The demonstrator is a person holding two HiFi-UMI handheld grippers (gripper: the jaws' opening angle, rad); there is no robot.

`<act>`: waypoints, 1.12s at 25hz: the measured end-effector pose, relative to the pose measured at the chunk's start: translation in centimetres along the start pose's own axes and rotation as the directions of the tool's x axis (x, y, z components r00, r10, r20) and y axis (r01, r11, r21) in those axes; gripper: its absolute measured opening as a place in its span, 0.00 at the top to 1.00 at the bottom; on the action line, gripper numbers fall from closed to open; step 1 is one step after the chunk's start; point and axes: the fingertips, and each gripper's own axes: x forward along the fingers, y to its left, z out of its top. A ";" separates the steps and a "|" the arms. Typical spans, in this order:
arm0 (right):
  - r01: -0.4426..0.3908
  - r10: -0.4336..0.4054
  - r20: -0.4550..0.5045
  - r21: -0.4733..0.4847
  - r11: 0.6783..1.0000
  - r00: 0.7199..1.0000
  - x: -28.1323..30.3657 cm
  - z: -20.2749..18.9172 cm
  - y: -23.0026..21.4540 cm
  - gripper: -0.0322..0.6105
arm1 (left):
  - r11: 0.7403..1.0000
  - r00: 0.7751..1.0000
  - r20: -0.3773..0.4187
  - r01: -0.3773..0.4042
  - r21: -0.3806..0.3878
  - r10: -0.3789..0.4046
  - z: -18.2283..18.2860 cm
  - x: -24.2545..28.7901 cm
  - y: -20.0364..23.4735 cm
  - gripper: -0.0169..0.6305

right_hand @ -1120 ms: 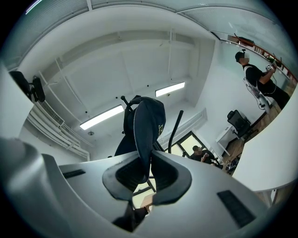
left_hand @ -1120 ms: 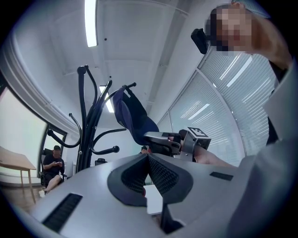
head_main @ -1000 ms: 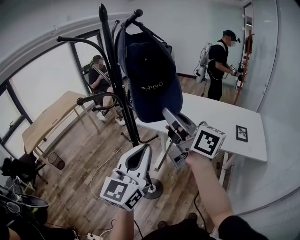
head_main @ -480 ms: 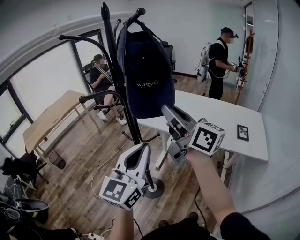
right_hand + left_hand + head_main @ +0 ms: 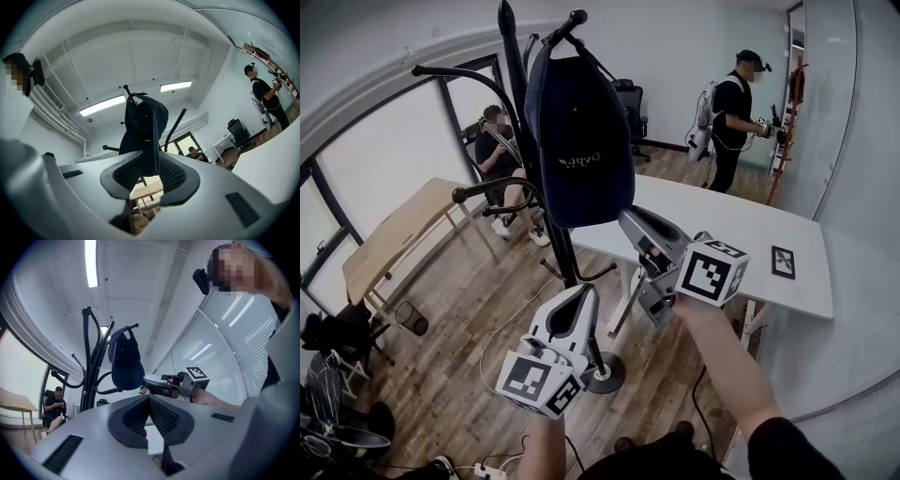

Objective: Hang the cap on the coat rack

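Observation:
A dark blue cap (image 5: 581, 141) hangs by its back strap from a top hook of the black coat rack (image 5: 534, 178), its brim pointing down. My right gripper (image 5: 633, 246) stands just right of the brim's lower edge, jaws slightly apart. In the right gripper view the cap (image 5: 143, 126) shows in line with the gap of the right gripper (image 5: 149, 158); no contact shows. My left gripper (image 5: 586, 292) is lower, beside the rack's pole, shut and empty. The left gripper view shows the left gripper (image 5: 149, 397), the cap (image 5: 125, 362) and the rack (image 5: 86, 362).
A white table (image 5: 750, 234) with a small black frame (image 5: 784, 265) stands behind the rack. A wooden table (image 5: 394, 234) is at left. One person sits by the window (image 5: 502, 141); another stands at the far wall (image 5: 733, 103). The rack's round base (image 5: 605, 377) rests on the wood floor.
The cap's lower end has swung left, away from my right gripper, and now hangs straighter. Both grippers have hardly moved.

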 end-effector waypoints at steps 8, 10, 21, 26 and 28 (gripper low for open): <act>0.012 -0.013 -0.030 -0.008 1.000 0.999 -0.3 -0.4 -0.2 0.79 | 1.000 1.000 -0.008 -0.003 -0.018 0.002 -0.2 0.1 0.0 0.95; 0.016 -0.017 -0.034 -0.010 1.000 0.999 -0.6 -0.5 -0.2 0.79 | 1.000 1.000 -0.010 -0.006 -0.021 0.005 -0.3 0.1 -0.1 0.95; 0.034 -0.036 -0.059 -0.036 0.999 0.998 -2.3 -1.7 -0.1 0.79 | 1.000 1.000 -0.023 -0.008 -0.028 0.007 -1.1 0.0 -0.5 0.95; 0.060 -0.068 -0.073 -0.105 0.993 0.995 -3.5 -3.0 0.5 0.79 | 0.999 0.999 -0.028 -0.018 -0.030 0.018 -1.2 -0.4 -0.1 0.95; 0.060 -0.071 -0.073 -0.139 0.988 0.995 -3.9 -3.3 0.9 0.80 | 0.999 0.999 -0.031 -0.019 -0.034 0.018 -1.3 -0.5 -0.1 0.95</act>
